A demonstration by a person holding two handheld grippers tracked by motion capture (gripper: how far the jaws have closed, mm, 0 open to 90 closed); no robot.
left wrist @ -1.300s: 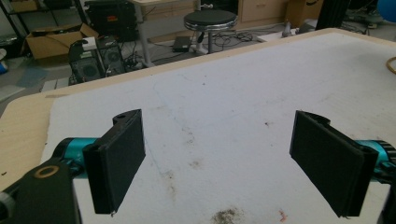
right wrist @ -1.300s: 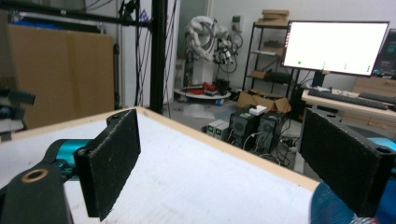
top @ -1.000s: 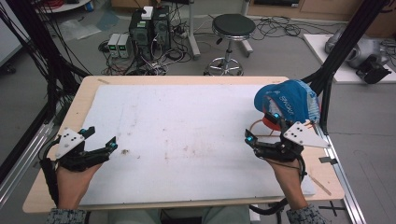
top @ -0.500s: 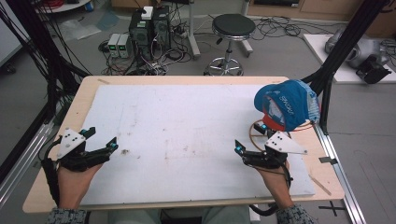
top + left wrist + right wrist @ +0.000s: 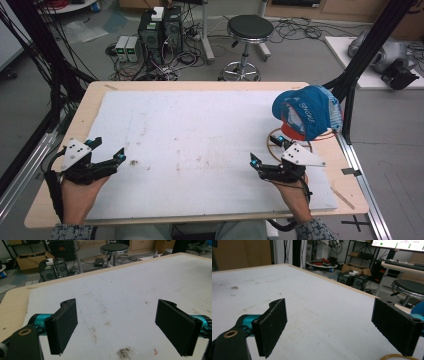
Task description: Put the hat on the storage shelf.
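Fingers (image 5: 62,327) of both grippers spread wide, holding nothing.

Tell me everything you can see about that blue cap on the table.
The blue cap looks like soft fabric, with white lettering on its crown and a red-orange patch at its lower front. It sits bunched and tilted at the table's far right edge, resting over a thin ring-shaped stand. Nothing grips it; the right tongs are open just in front of it.

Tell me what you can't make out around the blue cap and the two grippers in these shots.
- High view: the lettering on the blue cap is too small to read.
- High view: the tan ring is partly hidden by the cap and the right gripper.
- Right gripper view: the ring is cut off by the bottom edge.
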